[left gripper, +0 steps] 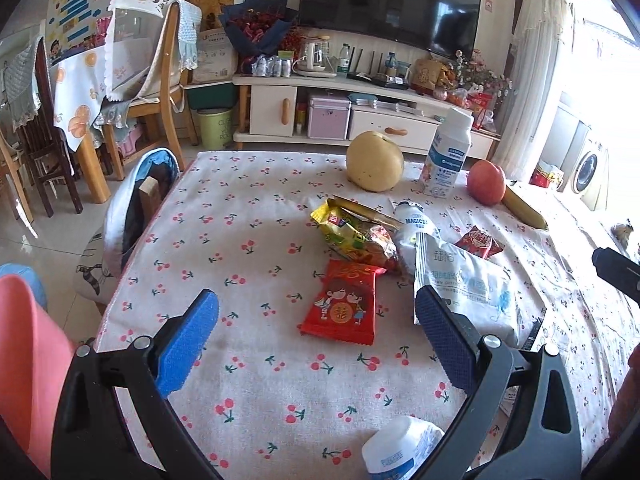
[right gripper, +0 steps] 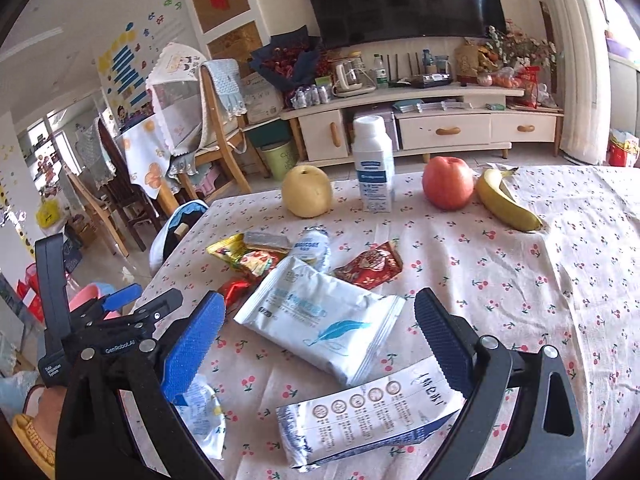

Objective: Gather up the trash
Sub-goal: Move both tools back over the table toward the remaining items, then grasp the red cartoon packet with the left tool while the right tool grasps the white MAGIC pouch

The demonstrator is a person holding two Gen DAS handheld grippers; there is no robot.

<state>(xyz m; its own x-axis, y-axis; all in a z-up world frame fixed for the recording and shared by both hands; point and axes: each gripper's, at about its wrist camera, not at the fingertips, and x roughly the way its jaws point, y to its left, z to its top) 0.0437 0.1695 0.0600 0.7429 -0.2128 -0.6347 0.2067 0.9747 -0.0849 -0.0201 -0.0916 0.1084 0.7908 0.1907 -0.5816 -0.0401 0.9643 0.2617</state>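
Wrappers lie in a heap on the cherry-print tablecloth (left gripper: pixel 248 216). A red packet (left gripper: pixel 342 304) sits just ahead of my left gripper (left gripper: pixel 316 328), which is open and holds nothing. Behind it lie a yellow snack bag (left gripper: pixel 348 232) and a crushed white bottle (left gripper: pixel 412 232). A white pouch (right gripper: pixel 320 316) lies between the fingers of my open right gripper (right gripper: pixel 320 320), with a flattened white carton (right gripper: pixel 360 416) nearer the camera. A small red wrapper (right gripper: pixel 370 264) lies beyond the pouch. A crumpled white bottle (left gripper: pixel 400 448) rests at the near edge.
A pear (left gripper: pixel 374 162), an upright milk bottle (left gripper: pixel 446 152), an apple (left gripper: pixel 486 182) and a banana (right gripper: pixel 506 200) stand along the table's far side. A chair with a blue cover (left gripper: pixel 136 208) is at the left edge. A green bin (left gripper: pixel 214 128) stands by the TV cabinet.
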